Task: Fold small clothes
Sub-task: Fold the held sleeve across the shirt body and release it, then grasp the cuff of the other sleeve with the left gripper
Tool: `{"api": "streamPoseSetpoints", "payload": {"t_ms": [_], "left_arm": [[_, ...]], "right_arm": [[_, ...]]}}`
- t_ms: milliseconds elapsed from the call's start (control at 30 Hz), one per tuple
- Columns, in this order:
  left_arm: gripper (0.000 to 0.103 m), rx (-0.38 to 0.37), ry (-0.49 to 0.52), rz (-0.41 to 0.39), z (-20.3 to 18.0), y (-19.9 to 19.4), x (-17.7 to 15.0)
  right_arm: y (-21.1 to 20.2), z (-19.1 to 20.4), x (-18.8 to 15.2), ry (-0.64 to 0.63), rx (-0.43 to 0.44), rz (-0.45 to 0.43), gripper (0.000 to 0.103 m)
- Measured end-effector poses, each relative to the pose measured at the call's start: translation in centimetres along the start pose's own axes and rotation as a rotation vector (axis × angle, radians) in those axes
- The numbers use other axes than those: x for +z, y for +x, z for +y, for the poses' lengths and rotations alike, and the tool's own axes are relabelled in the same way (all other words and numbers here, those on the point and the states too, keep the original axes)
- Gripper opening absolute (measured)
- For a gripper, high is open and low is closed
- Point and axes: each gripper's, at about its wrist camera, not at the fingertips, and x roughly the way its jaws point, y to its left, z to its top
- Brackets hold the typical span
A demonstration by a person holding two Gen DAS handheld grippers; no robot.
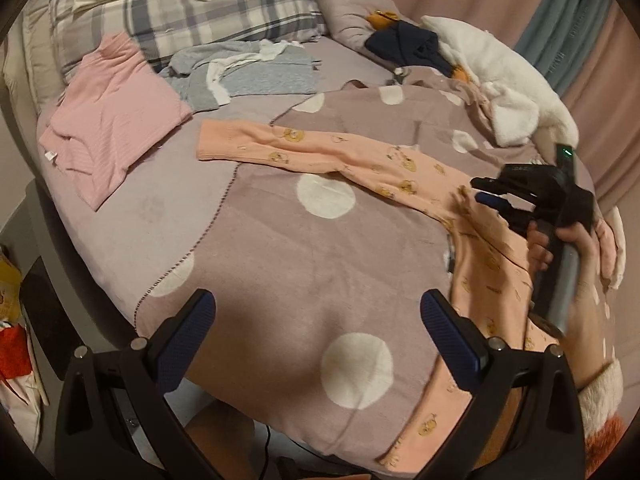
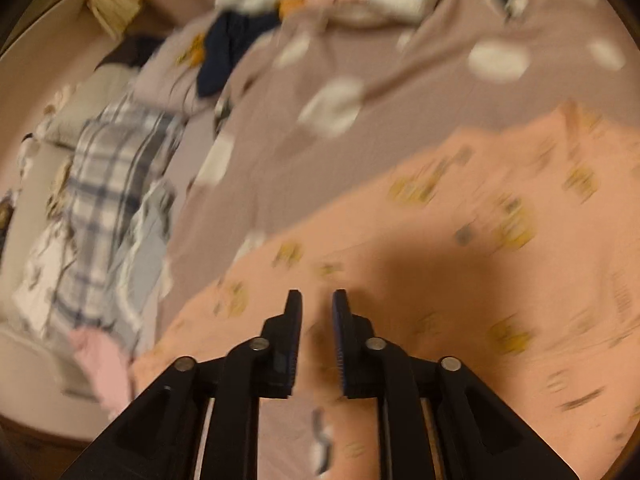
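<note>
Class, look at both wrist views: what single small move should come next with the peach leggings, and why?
Probably bring the open left tongs across to the peach leggings. They hold nothing above the dotted blanket, while the right tongs seem nearly closed over the fabric; a fold needs a second grip.

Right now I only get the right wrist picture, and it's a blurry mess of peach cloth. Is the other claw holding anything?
Observer: No. The left gripper is wide open and empty above the dotted blanket.
Operator: How is the peach thing laid out?
Observer: The peach garment has one long part spread flat towards a pink top; the other part hangs over the bed's edge.
Operator: And my claw?
Observer: The right gripper pinches a raised fold near the garment's middle.
</note>
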Motion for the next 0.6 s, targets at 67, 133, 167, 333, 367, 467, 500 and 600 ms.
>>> {"api": "streamPoseSetpoints", "payload": {"t_ms": [67, 133, 167, 333, 367, 467, 500, 600], "left_arm": [[0.102, -0.003, -0.022, 0.0, 0.7, 0.5, 0.3], [0.102, -0.005, -0.031, 0.003, 1.1, 1.1, 0.5], [0.102, -0.004, -0.035, 0.004, 1.3, 1.3, 0.6], [0.102, -0.02, -0.048, -0.013, 2.4, 3.7, 1.8], [0.102, -0.047, -0.051, -0.013, 2.9, 4.6, 2.3], [0.102, -0.141, -0.102, 0.044, 4.3, 7.2, 3.5], [0.102, -0.186, -0.123, 0.056, 5.0, 8.1, 4.2], [0.102, -0.26, -0.15, 0.032, 6.2, 9.4, 6.4]], "right_arm": [[-0.4, 0.2, -0.5, 0.022, 0.086, 0.022, 0.033], [-1.6, 0.7, -0.8, -0.006, 0.137, 0.033, 0.048], [-2.7, 1.0, -1.0, -0.035, 0.161, 0.041, 0.054], [-9.1, 1.9, -4.2, -0.203, 0.162, -0.023, 0.06], [-10.8, 1.5, -5.7, -0.241, 0.132, -0.057, 0.067], [-14.3, -0.8, -9.4, -0.301, 0.078, -0.109, 0.071], [-15.0, -1.7, -10.3, -0.306, 0.071, -0.116, 0.071], [-17.4, -6.1, -14.5, -0.282, 0.043, -0.139, 0.071]]}}
